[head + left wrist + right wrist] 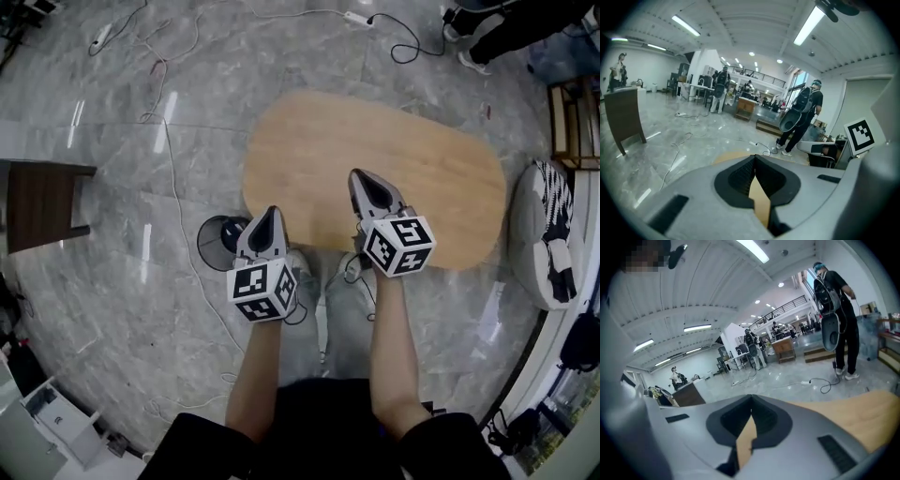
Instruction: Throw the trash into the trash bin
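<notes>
No trash shows in any view. A bare oval wooden table (441, 169) stands in front of me. My left gripper (273, 211) hovers at the table's near left edge, shut, with nothing between its fingertips. My right gripper (358, 173) is held over the table's near side, also shut and empty. In the left gripper view the left gripper (754, 157) has its tips touching, and the tabletop (760, 199) shows below them. The right gripper view shows the right gripper (751, 397) closed above the table (862, 413). A dark round bin-like thing (221, 242) sits on the floor by the table's left end.
A dark wooden chair (39, 202) stands at the left, and cables (176, 178) trail over the marble floor. A black-and-white patterned seat (553, 234) is at the right. A person (802, 115) with a backpack stands beyond the table's far end. A white box (56, 422) lies at the lower left.
</notes>
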A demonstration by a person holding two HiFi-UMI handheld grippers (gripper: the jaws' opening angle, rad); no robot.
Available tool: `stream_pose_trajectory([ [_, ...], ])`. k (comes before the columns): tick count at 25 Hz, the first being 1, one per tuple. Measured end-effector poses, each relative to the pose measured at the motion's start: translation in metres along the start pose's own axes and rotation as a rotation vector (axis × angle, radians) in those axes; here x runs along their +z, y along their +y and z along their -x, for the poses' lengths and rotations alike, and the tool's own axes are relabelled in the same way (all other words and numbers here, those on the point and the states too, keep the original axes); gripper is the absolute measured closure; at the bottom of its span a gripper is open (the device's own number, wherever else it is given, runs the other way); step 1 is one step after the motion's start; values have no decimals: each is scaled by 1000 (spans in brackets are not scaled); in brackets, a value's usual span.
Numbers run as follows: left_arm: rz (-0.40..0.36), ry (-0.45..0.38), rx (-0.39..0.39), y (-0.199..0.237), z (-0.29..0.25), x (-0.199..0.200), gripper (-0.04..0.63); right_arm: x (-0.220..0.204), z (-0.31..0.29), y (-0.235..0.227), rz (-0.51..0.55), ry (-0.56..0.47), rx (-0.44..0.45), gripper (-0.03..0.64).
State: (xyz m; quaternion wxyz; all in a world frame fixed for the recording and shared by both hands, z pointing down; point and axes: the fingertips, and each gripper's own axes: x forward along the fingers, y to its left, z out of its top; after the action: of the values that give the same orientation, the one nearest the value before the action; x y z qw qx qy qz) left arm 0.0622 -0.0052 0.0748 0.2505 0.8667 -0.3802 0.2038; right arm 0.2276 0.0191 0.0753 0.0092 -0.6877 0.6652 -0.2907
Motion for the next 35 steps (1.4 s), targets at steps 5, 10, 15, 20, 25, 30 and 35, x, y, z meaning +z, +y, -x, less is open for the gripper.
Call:
stream_pose_trajectory([
  [5,-54,-69,-73,-71,8,56,589,78,65,-45,45,-102,-83,607],
  [10,-79,-127,-116,-122,17,98,589,149,122,-64,42,-225,-129,607],
  [15,-146,-212,-176,-176,14,149,589,192,167,-66,48,-327,-146,607],
  [20,-201,-301,-227,-229,17,201,589,235,202,-76,52,-403,-179,607],
  [25,-238,-384,-278,-283,24,236,589,273,240,-95,137,-438,-248,607],
  [30,-276,-456,-314,-320,33,267,589,303,265,-98,219,-471,-268,606],
  [35,-330,-469,-307,-341,34,273,589,316,274,-100,268,-475,-282,606],
])
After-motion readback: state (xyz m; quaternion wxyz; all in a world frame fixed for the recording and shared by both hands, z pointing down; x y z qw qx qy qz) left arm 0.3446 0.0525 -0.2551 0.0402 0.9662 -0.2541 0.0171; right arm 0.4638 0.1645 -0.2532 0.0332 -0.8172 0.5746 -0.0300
